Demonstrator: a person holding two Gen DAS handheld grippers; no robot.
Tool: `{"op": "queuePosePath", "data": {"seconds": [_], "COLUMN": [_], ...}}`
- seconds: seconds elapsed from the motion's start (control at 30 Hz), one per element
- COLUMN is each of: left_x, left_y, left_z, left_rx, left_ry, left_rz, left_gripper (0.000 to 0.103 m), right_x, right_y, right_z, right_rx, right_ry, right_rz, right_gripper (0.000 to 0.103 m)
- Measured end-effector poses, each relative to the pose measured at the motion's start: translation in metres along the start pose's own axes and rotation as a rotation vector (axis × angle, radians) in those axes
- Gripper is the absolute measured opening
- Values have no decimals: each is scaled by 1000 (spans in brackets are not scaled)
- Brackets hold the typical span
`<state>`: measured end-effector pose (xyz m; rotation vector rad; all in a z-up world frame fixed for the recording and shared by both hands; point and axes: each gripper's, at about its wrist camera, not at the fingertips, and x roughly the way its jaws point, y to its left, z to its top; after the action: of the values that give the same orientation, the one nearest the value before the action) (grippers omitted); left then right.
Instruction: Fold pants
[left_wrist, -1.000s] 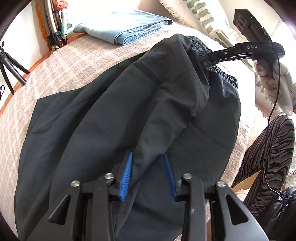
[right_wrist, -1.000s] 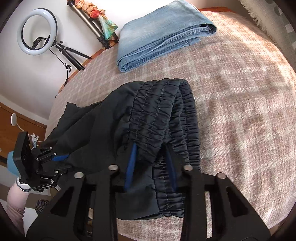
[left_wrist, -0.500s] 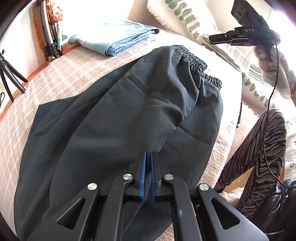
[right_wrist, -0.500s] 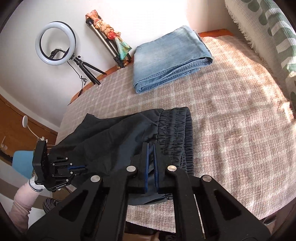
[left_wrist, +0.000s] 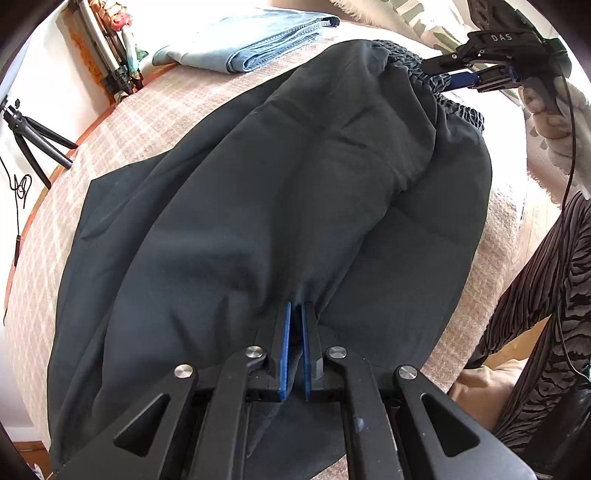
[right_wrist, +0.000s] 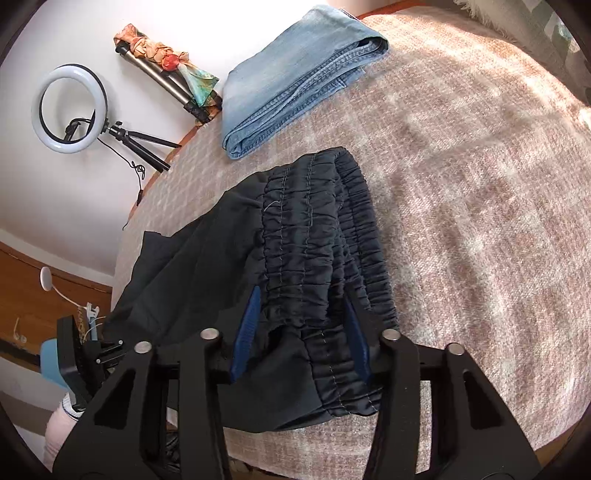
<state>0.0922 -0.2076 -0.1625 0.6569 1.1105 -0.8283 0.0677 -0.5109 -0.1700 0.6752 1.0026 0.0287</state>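
The dark pants (left_wrist: 280, 206) lie lengthwise on the checked bedspread (right_wrist: 480, 166), the left gripper (left_wrist: 294, 347) pinching cloth at the near leg end while the right gripper (right_wrist: 301, 332), jaws spread, straddles the elastic waistband (right_wrist: 317, 236) at the far end.
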Motion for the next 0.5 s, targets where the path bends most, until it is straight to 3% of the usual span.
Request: {"op": "queuePosePath", "data": {"seconds": [0.3,0.5], "left_x": [-25,-43], "left_y": [22,4], "left_z": [-7,-14], "left_rx": [-53,6], "left_ry": [-133,-153], "left_rz": [-166,-137], "left_gripper": [3,3], "right_x": [-55,-83], "right_y": [22,17], "right_z": [4,-7], "right_rx": [-74,-71], "right_ry": [-64,-79], "right_rz": [18,30], "right_gripper": [12,12]}}
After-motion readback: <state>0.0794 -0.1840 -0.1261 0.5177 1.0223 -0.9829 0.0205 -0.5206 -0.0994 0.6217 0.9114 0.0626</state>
